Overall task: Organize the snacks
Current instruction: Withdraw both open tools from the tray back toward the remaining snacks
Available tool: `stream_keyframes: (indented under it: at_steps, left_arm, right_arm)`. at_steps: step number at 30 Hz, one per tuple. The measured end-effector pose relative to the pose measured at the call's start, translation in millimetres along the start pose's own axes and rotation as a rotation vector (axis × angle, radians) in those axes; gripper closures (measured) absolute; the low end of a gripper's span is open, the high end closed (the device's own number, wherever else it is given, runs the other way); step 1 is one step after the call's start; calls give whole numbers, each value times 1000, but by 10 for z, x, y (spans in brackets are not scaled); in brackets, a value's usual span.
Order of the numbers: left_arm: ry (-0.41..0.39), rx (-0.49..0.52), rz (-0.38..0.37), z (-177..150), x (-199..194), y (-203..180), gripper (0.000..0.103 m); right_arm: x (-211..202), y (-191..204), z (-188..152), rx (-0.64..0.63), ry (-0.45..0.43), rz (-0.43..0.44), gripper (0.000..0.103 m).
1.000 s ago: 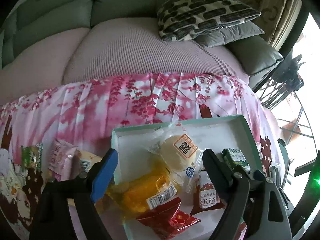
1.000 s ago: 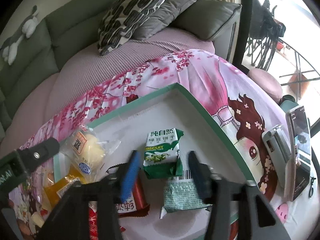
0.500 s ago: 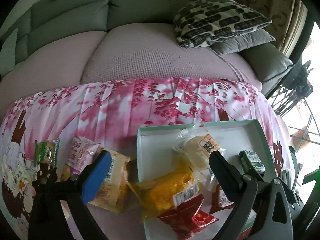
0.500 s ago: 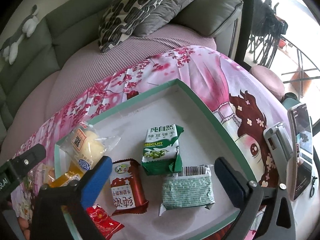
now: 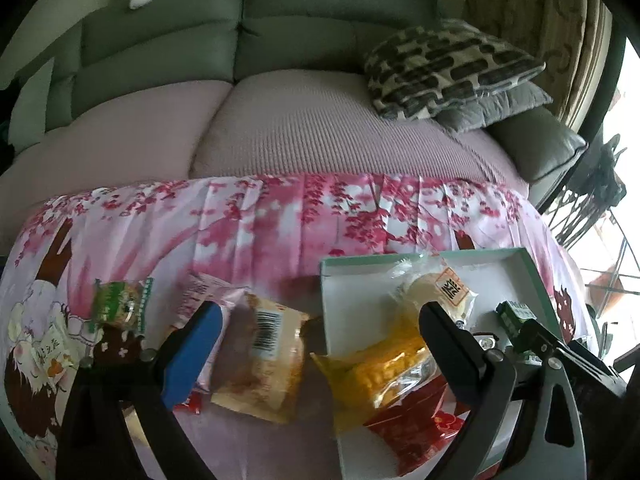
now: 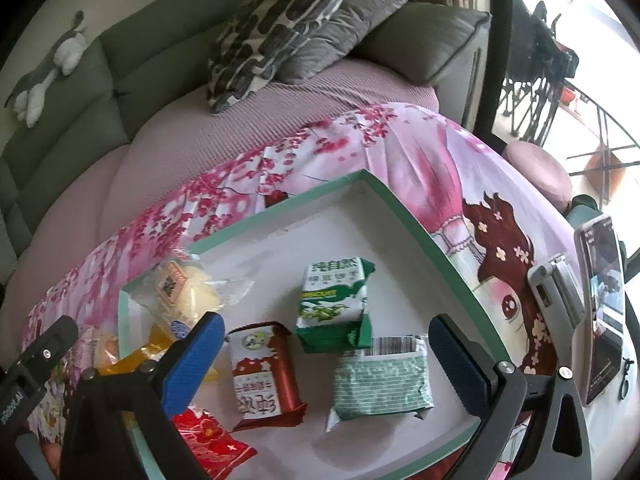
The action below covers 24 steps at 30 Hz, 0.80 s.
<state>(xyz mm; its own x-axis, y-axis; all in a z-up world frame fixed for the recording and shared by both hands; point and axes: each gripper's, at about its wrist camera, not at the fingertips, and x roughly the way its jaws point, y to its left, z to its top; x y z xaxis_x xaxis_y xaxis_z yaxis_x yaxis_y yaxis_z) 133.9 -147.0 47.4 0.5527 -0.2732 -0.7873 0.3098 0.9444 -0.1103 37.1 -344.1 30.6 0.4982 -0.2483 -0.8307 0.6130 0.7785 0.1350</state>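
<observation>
Right wrist view: both grippers wide open over the snacks, holding nothing.
Right gripper (image 6: 324, 354), jaws just opened, hangs above the tray (image 6: 408, 208); green biscuit pack (image 6: 334, 300) at 12 o'clock of it, brown pack (image 6: 266, 376) at 9, mint pack (image 6: 382, 378) at 3. Left gripper (image 5: 320, 340), also just widened, straddles a tan packet (image 5: 264, 360) on the cloth (image 5: 280, 216), yellow bag (image 5: 376, 376) at 3 o'clock over the tray's edge.

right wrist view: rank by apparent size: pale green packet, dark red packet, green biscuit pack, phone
1. pale green packet and dark red packet: alike, unranked.
2. green biscuit pack.
Phone: edge-on at the fisheye rim, unsure.
</observation>
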Motion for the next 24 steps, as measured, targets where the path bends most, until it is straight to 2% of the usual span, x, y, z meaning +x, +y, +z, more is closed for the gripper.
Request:
stream_keyframes:
  at_steps: [3,9,17,24]
  left_arm:
    - [-33,-11,-12,-28,-106,113,4]
    - [-60,-57,32,-118,-280,454,4]
    - [-111,-71,203,-219,-566,1003,4]
    - [-127,-210,192,-290,-780,1564,4]
  right_arm:
    - [-46,59,-6,-3,-14,21,0]
    - [-116,227,-11,-57,-19,16,0]
    - [-248,558,-71,-118,-24,68,0]
    - [-340,900,-188,-172,-41,70,0]
